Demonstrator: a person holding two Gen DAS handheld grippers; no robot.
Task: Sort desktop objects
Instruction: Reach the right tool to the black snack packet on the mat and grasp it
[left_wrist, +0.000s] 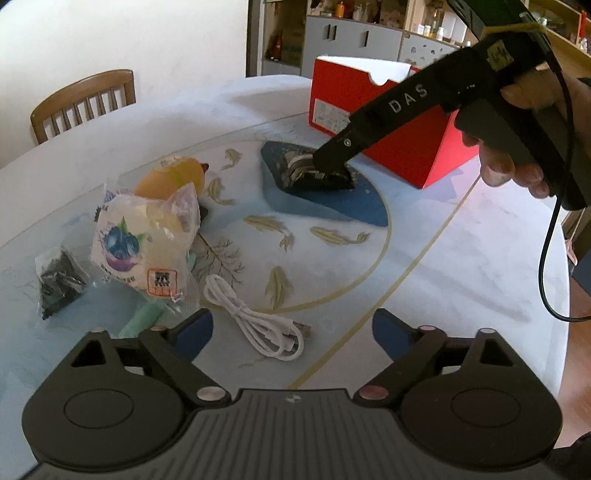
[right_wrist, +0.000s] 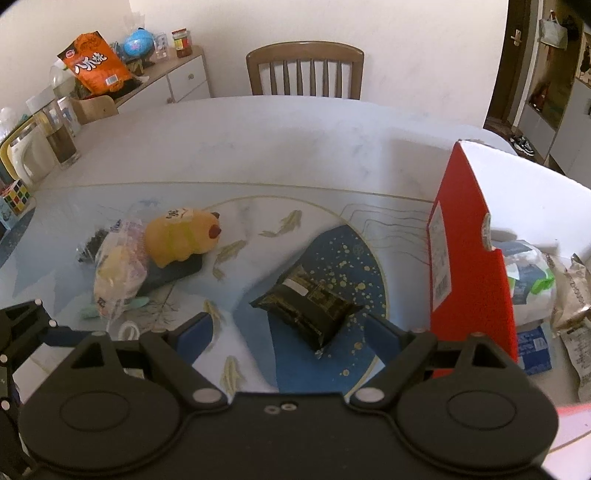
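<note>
My left gripper (left_wrist: 291, 328) is open low over the table. A coiled white USB cable (left_wrist: 255, 325) lies between its fingers, and the pads do not touch it. My right gripper (right_wrist: 290, 330) is open too. A black foil packet (right_wrist: 303, 299) lies on the blue patch of the tabletop, just ahead of and between its blue pads. In the left wrist view the right gripper's nose (left_wrist: 332, 166) hangs right over that packet (left_wrist: 314, 181). A red open box (right_wrist: 469, 258) stands to the right of it. Left of the cable lie a blueberry bread bag (left_wrist: 140, 251) and a yellow plush toy (left_wrist: 177, 177).
A small bag of black bits (left_wrist: 59, 280) and a green item (left_wrist: 144, 317) lie by the bread bag. Packets (right_wrist: 532, 280) are in the red box. A wooden chair (right_wrist: 304, 70) is at the far edge, a glass (right_wrist: 62, 136) and a puzzle cube (right_wrist: 16, 195) at the left.
</note>
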